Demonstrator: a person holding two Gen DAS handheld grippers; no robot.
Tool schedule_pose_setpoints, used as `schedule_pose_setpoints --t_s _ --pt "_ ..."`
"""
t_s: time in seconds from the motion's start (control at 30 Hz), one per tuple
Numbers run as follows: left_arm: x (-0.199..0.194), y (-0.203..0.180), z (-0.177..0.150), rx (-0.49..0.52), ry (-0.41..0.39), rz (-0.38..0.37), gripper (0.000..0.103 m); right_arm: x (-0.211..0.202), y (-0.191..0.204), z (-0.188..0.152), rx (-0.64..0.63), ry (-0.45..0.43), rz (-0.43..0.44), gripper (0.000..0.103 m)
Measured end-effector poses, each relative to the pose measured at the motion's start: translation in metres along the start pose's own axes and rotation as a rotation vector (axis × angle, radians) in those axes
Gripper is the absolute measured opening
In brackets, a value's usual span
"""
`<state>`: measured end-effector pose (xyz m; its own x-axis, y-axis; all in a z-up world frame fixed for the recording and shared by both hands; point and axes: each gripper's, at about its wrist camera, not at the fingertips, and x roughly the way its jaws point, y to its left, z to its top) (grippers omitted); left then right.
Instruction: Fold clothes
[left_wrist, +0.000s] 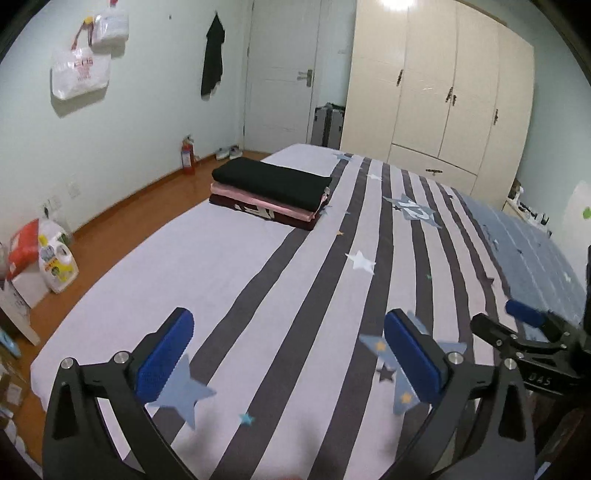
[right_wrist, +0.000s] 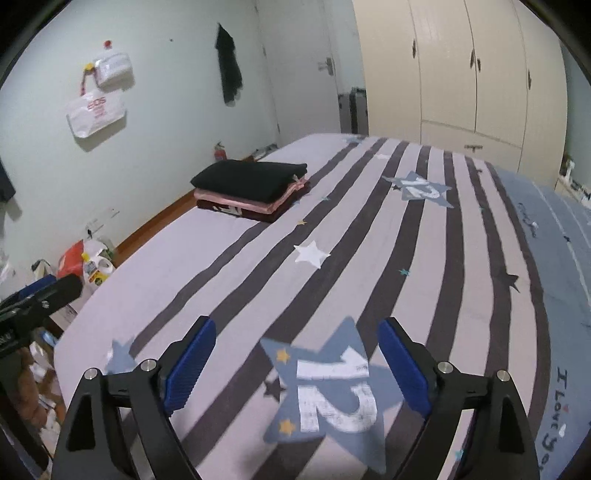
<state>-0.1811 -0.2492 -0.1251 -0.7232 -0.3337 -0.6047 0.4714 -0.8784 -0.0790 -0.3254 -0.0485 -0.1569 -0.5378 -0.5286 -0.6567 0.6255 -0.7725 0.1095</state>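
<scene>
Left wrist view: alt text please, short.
Open left gripper over a striped, star-printed bed, nothing between its blue pads. A stack of three folded garments, black on top, sits at the bed's far left. The right gripper shows at the right edge.

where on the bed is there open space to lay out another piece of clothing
Free: the striped bedsheet between the folded stack and the open, empty left tongs and right tongs. The stack fills the far left corner. The floor clutter left of the bed is crowded.
</scene>
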Motion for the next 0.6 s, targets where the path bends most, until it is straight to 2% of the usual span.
schedule_pose_setpoints --t_s 0.1,0.2,0.4,0.47,0.6 --pt "-0.021 -0.005 -0.023 0.032 -0.036 0.004 0.102 -0.019 0.008 -0.025 -0.03 -0.032 -0.015 0.094" --pt "-0.053 -0.012 -0.042 0.048 -0.093 0.016 0.102 -0.041 0.017 -0.04 -0.035 -0.067 0.03 0.094" --pt "-0.144 -0.018 -0.065 -0.03 -0.106 0.028 0.102 -0.129 0.041 -0.063 -0.042 -0.143 0.081 0.095" --pt "-0.181 -0.019 -0.068 -0.042 -0.114 0.039 0.102 -0.163 0.047 -0.067 -0.04 -0.148 0.079 0.099" --pt "-0.25 -0.025 -0.071 -0.058 -0.161 0.062 0.102 -0.227 0.057 -0.072 -0.043 -0.167 0.073 0.102"
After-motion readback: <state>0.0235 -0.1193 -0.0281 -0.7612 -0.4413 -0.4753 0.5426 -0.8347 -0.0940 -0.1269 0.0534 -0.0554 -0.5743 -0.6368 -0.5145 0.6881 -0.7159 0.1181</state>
